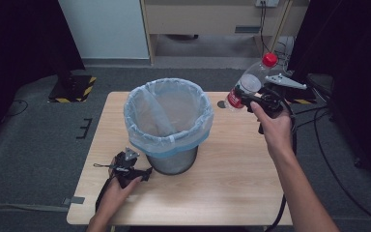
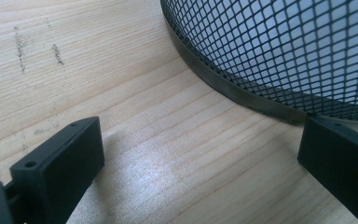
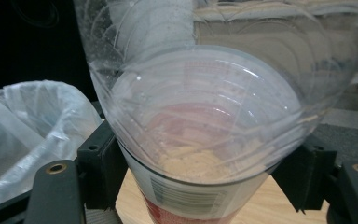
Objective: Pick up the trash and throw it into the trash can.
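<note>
Nearest, the left gripper (image 1: 147, 172) rests wide open at the bin's (image 1: 168, 121) seven o'clock. At its two o'clock, the right gripper (image 1: 245, 99) clamps the bottle (image 1: 251, 81) aloft; best center it over the liner before letting go.

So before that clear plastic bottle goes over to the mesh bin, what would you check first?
1. Grip: right gripper shut on the clear plastic bottle with a red cap and red label: ok.
2. Bottle lifted off the light wooden table: ok.
3. Black mesh waste bin with a pale blue liner upright, mouth open: ok.
4. Bottle over the bin mouth: not ok, it hangs to the bin's right.
5. Left gripper open, low by the bin's base, clear of the mouth: ok.
6. Cap tight: cannot tell.
</note>
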The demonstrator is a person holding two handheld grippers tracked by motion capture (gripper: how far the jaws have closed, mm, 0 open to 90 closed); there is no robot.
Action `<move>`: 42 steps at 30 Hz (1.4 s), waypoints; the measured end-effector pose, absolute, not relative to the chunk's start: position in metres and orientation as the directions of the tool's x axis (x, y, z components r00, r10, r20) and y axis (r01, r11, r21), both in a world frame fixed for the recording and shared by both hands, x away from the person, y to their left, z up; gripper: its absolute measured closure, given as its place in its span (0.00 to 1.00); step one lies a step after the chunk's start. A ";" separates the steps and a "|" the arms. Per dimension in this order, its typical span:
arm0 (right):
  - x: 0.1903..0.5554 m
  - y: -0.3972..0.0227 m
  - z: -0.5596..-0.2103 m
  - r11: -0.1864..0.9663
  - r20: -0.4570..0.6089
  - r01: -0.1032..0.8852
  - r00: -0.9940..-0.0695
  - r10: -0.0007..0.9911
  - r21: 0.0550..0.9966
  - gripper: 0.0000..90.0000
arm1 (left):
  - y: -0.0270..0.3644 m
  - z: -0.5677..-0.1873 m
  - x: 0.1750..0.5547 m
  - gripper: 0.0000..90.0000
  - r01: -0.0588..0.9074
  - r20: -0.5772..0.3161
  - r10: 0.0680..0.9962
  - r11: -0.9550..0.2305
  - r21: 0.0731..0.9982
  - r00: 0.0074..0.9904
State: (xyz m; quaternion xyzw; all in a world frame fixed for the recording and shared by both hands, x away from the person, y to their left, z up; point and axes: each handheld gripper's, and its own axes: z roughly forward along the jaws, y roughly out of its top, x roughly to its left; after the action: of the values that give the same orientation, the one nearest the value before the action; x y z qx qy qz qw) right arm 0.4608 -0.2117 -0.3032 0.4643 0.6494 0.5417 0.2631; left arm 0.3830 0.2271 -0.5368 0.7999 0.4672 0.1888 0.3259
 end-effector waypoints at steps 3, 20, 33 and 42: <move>0.458 -0.208 -0.295 -0.017 0.154 0.299 -0.441 0.884 0.954 0.30 | 0.227 -0.537 0.383 0.00 0.624 -0.002 0.870 -0.351 0.698 0.492; 0.450 -0.201 -0.281 -0.047 0.172 0.269 -0.462 0.870 0.962 0.30 | 0.227 -0.537 0.383 0.00 0.624 -0.002 0.870 -0.351 0.698 0.492; 0.442 -0.198 -0.268 -0.066 0.181 0.247 -0.482 0.857 0.967 0.30 | 0.227 -0.537 0.383 0.00 0.624 -0.002 0.870 -0.351 0.698 0.492; 0.437 -0.173 -0.249 -0.033 0.142 0.211 -0.523 0.840 0.977 0.30 | 0.227 -0.537 0.383 0.00 0.624 -0.002 0.872 -0.349 0.699 0.490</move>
State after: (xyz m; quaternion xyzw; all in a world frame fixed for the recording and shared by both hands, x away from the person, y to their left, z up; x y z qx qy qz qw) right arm 0.4367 -0.1727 -0.2486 0.4091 0.6422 0.5910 0.2663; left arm 0.3830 0.2270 -0.5369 0.7991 0.4678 0.1897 0.3265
